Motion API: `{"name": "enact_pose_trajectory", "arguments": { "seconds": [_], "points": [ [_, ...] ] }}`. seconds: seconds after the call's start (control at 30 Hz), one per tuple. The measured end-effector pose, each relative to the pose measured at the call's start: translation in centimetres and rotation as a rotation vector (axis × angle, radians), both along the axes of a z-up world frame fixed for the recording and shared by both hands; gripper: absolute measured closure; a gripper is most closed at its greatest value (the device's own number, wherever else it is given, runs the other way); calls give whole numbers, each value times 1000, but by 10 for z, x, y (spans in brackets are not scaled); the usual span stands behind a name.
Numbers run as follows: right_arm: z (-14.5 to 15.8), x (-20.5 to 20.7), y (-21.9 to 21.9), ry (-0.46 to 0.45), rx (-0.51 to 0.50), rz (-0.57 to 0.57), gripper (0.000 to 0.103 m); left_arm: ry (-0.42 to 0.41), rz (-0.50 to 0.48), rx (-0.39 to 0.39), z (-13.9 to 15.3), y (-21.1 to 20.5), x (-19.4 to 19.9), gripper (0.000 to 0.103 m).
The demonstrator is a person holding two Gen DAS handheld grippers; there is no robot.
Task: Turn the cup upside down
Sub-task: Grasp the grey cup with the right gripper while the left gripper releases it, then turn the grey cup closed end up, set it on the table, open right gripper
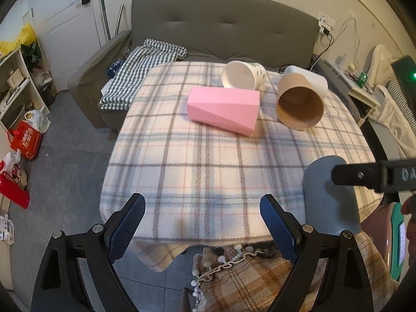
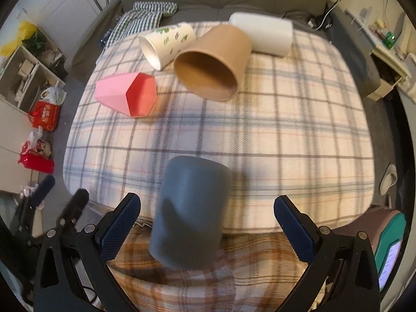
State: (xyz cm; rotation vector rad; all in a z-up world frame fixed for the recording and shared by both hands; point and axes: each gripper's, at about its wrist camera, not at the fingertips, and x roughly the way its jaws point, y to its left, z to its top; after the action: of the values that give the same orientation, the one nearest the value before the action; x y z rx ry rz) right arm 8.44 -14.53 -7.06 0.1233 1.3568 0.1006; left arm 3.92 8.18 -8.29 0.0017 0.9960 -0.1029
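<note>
A grey-blue cup point(image 2: 191, 212) stands upside down, closed base up, at the near edge of the plaid-covered table point(image 2: 286, 130); it looks blurred. My right gripper point(image 2: 206, 230) is open, its blue fingers wide on either side of the cup without touching it. The cup also shows in the left wrist view point(image 1: 330, 195), with a right finger point(image 1: 364, 175) across it. My left gripper point(image 1: 202, 226) is open and empty over the table's near edge.
A pink faceted cup point(image 1: 223, 110), a white cactus-print cup point(image 1: 244, 74), a brown paper cup point(image 1: 300, 104) and a white cup point(image 1: 309, 76) lie on their sides at the far part of the table. A grey sofa point(image 1: 221, 26) stands behind. Bags lie on the floor at left.
</note>
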Motion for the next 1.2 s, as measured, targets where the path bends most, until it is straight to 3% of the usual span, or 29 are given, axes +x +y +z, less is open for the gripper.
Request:
{"name": "enact_pose_trajectory", "arguments": {
  "seconds": [0.23, 0.47, 0.6, 0.73, 0.87, 1.0, 1.2],
  "points": [
    [-31, 24, 9, 139, 50, -22, 0, 36, 8, -6, -13, 4, 4, 10],
    [-52, 36, 6, 220, 106, -59, 1, 64, 10, -12, -23, 6, 8, 10],
    [-59, 38, 0, 252, 149, -82, 29, 70, 13, -11, -24, 8, 7, 10],
    [-51, 34, -6, 230, 181, -101, 31, 67, 21, -6, -21, 8, 9, 10],
    [-28, 32, -5, 143, 158, -69, 32, 57, 22, -1, -16, 6, 8, 10],
    [6, 28, -5, -5, 116, -26, 32, 42, 21, 7, -10, 0, 7, 10],
    [38, 10, 2, -313, -94, 58, 32, 22, 35, -1, -5, -9, 8, 10]
  ]
}}
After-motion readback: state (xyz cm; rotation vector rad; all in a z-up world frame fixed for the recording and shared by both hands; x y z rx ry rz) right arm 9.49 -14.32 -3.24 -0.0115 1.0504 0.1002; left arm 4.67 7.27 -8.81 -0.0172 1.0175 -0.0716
